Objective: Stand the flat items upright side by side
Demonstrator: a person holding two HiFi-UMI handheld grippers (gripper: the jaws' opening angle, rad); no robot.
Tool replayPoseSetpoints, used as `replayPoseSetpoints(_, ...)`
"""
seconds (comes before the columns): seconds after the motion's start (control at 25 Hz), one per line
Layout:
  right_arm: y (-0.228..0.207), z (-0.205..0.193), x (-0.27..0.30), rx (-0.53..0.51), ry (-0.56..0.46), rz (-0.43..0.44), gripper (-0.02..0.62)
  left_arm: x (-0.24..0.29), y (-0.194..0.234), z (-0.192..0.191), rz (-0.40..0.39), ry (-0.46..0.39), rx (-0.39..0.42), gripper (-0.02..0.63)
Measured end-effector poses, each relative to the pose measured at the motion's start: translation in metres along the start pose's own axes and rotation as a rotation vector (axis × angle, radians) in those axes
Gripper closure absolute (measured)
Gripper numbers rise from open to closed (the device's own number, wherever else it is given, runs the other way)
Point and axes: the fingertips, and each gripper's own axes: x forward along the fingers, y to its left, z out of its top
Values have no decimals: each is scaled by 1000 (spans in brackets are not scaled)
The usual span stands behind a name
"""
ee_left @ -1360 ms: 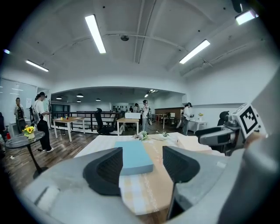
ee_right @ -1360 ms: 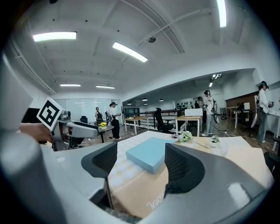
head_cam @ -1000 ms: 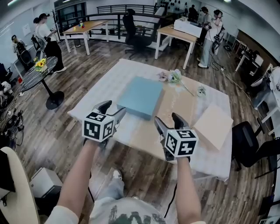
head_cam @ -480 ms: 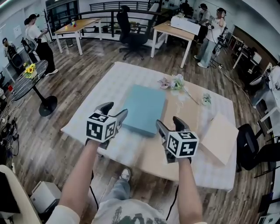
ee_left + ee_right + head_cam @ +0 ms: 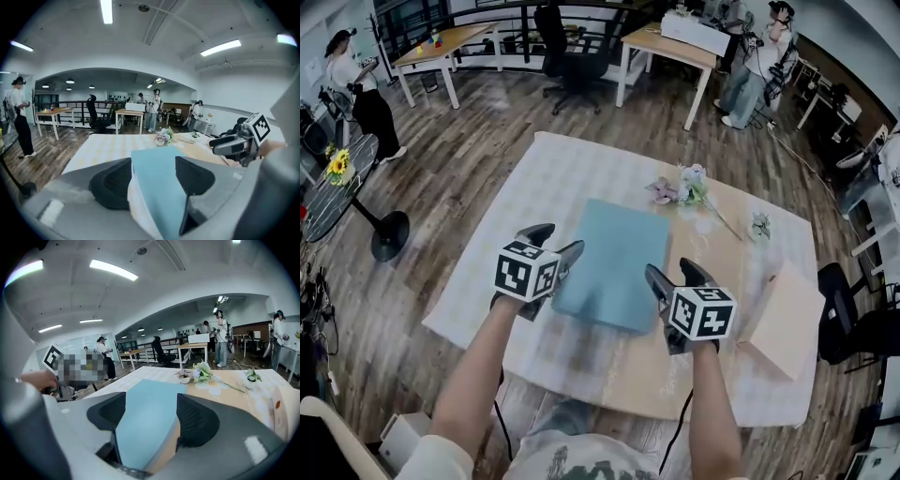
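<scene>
A flat light-blue box [image 5: 617, 261] lies on the cloth-covered table [image 5: 534, 187]. A flat beige item [image 5: 783, 319] lies at the table's right edge. My left gripper [image 5: 555, 247] is at the blue box's near left corner, jaws open. In the left gripper view the blue box [image 5: 157, 187] lies between and just beyond the left gripper's [image 5: 152, 176] spread pads. My right gripper [image 5: 676, 276] is at the near right corner, also open. The blue box [image 5: 145, 423] lies low between the right gripper's [image 5: 150, 416] pads, and neither pad visibly presses on it.
A bunch of flowers [image 5: 688, 182] and a small potted plant [image 5: 758, 225] lie beyond the blue box. Office tables, a chair [image 5: 562, 42] and several people stand further back. A round side table [image 5: 333, 187] is at the left.
Both grippers have moved forward and down to the blue box's near corners. The table now sits closer and lower in the head view.
</scene>
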Motion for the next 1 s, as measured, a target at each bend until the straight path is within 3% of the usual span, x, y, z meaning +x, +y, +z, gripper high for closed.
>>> replayPoseSetpoints(0.36, -46, -24, 67, 97, 122, -12, 252, 79, 38, -30, -153, 173, -90, 299)
replayPoseSetpoints(1.0, -81, -51, 133, 293, 259, 29, 252, 149, 48, -52, -350, 286, -295, 299)
